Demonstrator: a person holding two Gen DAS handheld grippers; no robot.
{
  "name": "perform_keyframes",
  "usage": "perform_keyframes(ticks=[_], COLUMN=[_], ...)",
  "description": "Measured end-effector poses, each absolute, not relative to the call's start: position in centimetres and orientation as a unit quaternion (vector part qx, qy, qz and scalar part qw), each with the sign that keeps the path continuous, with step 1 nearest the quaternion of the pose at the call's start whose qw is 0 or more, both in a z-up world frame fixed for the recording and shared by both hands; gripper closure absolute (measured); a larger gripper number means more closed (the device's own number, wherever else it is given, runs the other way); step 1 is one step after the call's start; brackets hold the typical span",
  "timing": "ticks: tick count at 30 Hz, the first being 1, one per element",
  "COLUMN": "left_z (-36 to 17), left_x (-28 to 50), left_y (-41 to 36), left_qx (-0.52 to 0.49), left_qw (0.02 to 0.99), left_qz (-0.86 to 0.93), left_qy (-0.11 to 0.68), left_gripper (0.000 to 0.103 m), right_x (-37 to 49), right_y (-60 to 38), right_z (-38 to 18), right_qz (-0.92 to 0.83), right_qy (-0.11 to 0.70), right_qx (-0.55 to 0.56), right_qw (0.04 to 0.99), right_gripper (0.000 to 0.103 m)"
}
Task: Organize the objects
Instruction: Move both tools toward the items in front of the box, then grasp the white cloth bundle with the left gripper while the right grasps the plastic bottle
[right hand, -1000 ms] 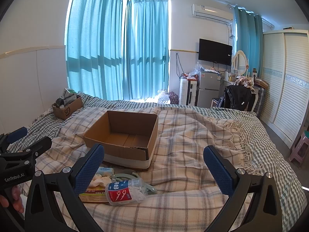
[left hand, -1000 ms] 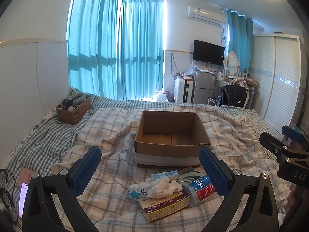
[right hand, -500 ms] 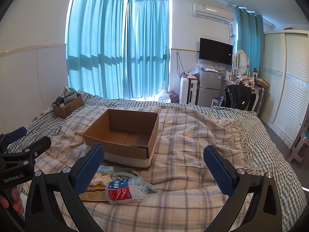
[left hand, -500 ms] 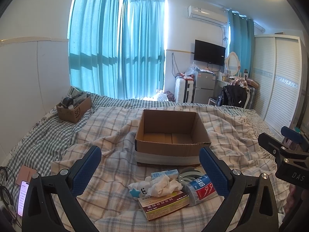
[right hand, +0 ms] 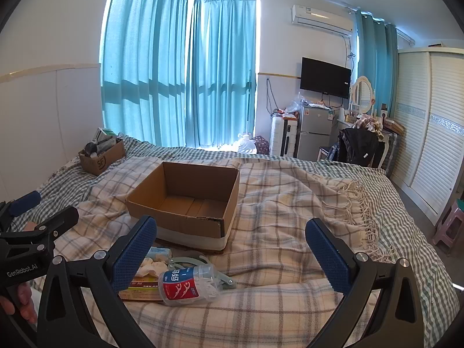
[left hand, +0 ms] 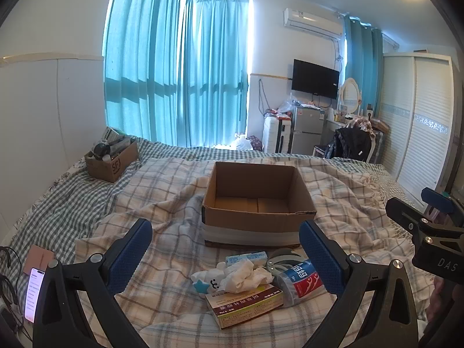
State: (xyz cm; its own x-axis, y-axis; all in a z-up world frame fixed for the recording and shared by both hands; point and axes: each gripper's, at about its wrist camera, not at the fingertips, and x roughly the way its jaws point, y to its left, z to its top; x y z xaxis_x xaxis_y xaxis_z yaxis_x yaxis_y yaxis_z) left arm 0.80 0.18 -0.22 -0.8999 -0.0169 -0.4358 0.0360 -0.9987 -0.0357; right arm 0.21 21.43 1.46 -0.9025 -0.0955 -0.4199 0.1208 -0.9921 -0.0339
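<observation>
An open, empty cardboard box [left hand: 255, 203] [right hand: 185, 200] stands on the plaid blanket. In front of it lies a small pile: a red and cream carton [left hand: 246, 304], a crumpled white tissue [left hand: 246, 272], a white toy with a blue star [left hand: 204, 281], a pale blue packet [left hand: 246, 258], a clear floss-pick jar with a red and blue label [left hand: 298, 281] [right hand: 188, 285], and a grey clamp-like tool [right hand: 197, 261]. My left gripper [left hand: 226, 249] hangs open above the pile. My right gripper [right hand: 232, 246] is open too, over bare blanket right of the pile.
A smaller cardboard box full of items [left hand: 111, 159] sits far left on the checked bedspread. A lit phone [left hand: 33, 293] lies at the left edge. Beyond the bed are curtains, a fridge [left hand: 307, 129], a chair with a black jacket [left hand: 351, 145] and a wardrobe [left hand: 420, 133].
Both views shifted only slightly; the grippers stay open and the objects have not moved.
</observation>
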Motion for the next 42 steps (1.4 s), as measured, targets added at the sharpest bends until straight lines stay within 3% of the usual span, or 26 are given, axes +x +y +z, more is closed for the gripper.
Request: perform_keyframes(ticks=[16, 23, 28, 31, 32, 33, 36, 42], left_z=[-5.3, -10.6, -13.1, -14.1, -14.4, -14.7, -14.3, -11.9], left_x=[-3.2, -6.8, -8.5, -9.2, -9.3, -9.4, -9.0, -7.6], left_y=[0.3, 0.7, 1.1, 1.3, 1.4, 1.5, 1.2, -0.9], left_qx=[0.286, 0.354, 0.385, 0.404, 0.410, 0.417, 0.411, 0.388], left_qw=[0.003, 0.008, -0.001, -0.014, -0.022, -0.032, -0.044, -0.039], left_qz=[-0.958, -0.935, -0.923, -0.914, -0.912, -0.908, -0.910, -0.920], left_qy=[0.025, 0.017, 0.021, 0.017, 0.015, 0.011, 0.016, 0.029], left_gripper=[0.001, 0.005, 0.015, 0.048, 0.072, 0.079, 0.091, 0.091], right_x=[-3.7, -6.5, -7.5, -7.9, -8.1, -8.2, -8.2, -7.6], right_y=[20.9, 21.3, 21.5, 21.3, 21.1, 21.0, 20.5, 18.0], right_z=[-2.9, -6.6, -8.0, -8.7, -9.0, -9.1, -9.2, -9.3], right_qz=[-0.959, -0.943, -0.937, -0.932, -0.931, -0.930, -0.928, -0.919], right_qy=[0.039, 0.046, 0.045, 0.052, 0.054, 0.056, 0.053, 0.055], right_qx=[0.273, 0.323, 0.339, 0.352, 0.355, 0.357, 0.360, 0.376], right_qw=[0.064, 0.062, 0.065, 0.066, 0.067, 0.066, 0.072, 0.102], right_gripper=[0.000, 0.000, 0.000, 0.000, 0.000, 0.000, 0.000, 0.000])
